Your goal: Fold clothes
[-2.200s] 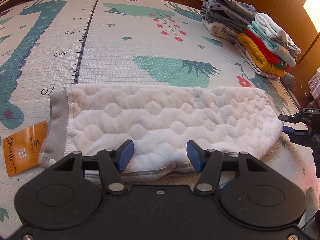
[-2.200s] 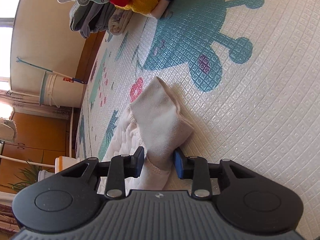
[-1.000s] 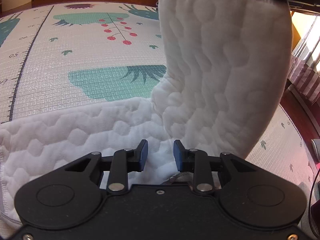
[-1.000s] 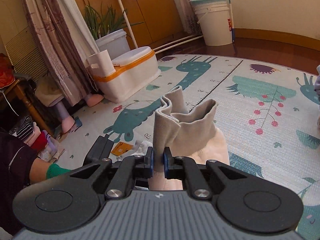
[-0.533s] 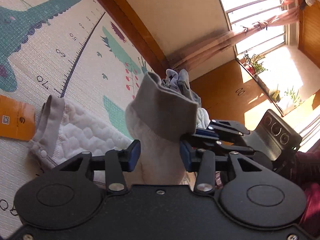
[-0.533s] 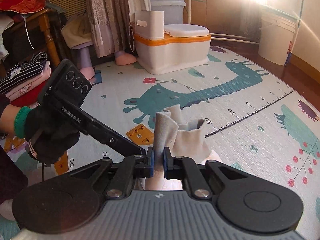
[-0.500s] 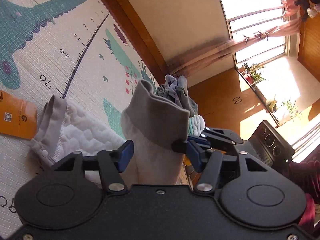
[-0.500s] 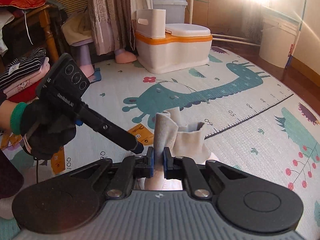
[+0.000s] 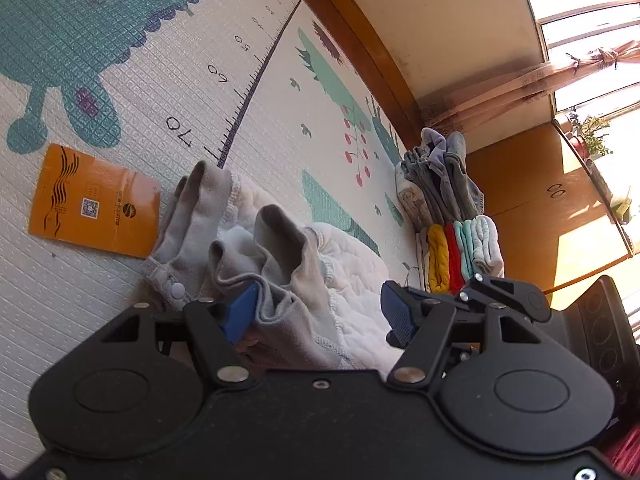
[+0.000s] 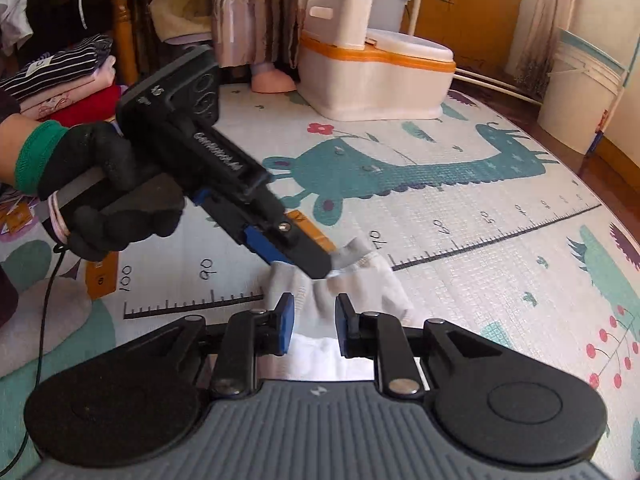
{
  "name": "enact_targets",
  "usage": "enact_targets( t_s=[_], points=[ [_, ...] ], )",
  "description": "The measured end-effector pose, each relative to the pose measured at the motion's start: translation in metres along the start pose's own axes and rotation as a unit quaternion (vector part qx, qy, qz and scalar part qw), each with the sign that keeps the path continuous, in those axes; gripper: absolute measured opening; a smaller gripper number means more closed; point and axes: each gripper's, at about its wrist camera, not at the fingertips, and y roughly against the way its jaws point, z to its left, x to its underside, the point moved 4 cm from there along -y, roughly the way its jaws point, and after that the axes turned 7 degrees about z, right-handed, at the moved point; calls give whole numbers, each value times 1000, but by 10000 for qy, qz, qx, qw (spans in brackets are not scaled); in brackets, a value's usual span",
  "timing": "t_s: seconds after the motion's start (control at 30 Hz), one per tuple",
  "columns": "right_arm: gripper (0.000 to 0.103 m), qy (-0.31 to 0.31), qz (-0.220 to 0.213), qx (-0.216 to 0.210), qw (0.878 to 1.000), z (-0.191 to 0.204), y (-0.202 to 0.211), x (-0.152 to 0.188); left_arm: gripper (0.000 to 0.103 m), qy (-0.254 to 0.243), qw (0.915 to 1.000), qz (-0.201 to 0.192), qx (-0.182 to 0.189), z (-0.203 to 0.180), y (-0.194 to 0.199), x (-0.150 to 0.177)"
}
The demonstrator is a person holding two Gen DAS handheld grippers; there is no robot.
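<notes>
Left wrist: play mat (image 9: 256, 92) ruler marks "60", "70".

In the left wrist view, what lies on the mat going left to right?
Orange card → grey-and-white quilted garment → stack of folded clothes, all on the play mat.
</notes>
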Motion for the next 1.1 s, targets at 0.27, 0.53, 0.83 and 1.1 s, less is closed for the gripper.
enact_targets(
  t_s=[0.27,0.53,0.83,1.1],
  points=[
    [44,-955,518,-543,9926,-86,-55,11,66,-264,9993,0,-249,3,1,4],
    [2,-405,697,-1138,9902,-65,-52,23,66,79,9992,-282,-268,25,19,-5],
    [40,-457,431,-726,9954,-81,-60,4,28,-279,9946,18,-1001,28,4,-18],
    [12,-568,648,-1086,9903,-78,-70,14,10,-215,9935,69,-1114,37,-2,-16]
  ],
)
